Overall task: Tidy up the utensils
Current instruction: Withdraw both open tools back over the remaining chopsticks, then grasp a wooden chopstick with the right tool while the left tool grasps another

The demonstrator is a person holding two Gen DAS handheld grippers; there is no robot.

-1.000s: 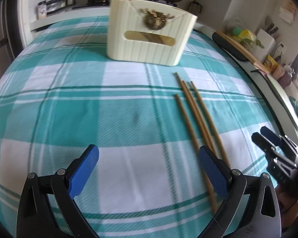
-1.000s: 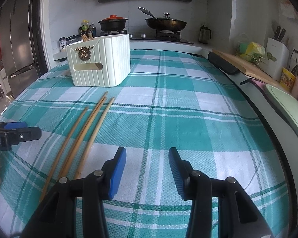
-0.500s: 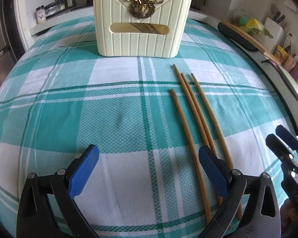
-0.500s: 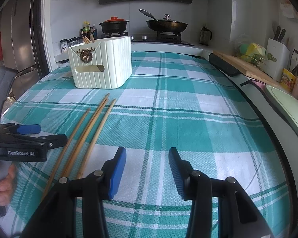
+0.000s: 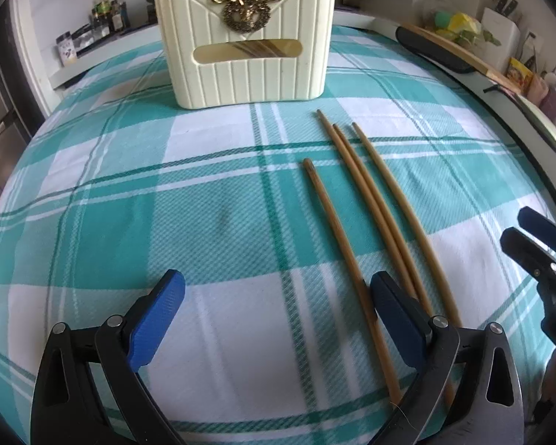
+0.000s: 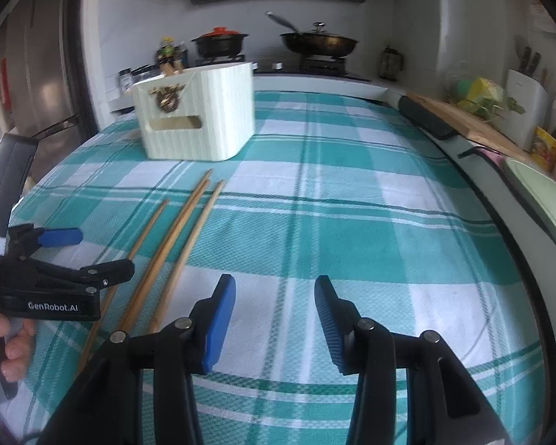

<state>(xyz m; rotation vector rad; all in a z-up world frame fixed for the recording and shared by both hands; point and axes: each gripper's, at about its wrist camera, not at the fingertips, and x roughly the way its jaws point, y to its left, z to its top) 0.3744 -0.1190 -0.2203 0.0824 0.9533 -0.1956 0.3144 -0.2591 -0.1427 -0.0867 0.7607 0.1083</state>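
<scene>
On the desk (image 5: 92, 222), which wears a green and white checked cloth, four long chopsticks (image 5: 356, 200) lie flat, side by side. Their long way runs from the near edge of the desk toward the far edge, and their thin tips point at the cream holder box (image 5: 246, 42) that stands near the far edge. Three of them lie close together; the fourth lies a little apart, and its tip stops shorter than the others. More chopsticks stick up out of the box. The left tongs (image 5: 278, 319) hang over the near ends of the chopsticks, wide open and holding nothing. The lone chopstick runs between the two blue pads, close to one pad, and the other three pass under that same arm. The right tongs (image 6: 274, 319) are partly open too, with only bare cloth between their pads. The chopsticks lie just beside them, between the two pairs of tongs. A hand (image 6: 9, 337) holds the left tongs.
</scene>
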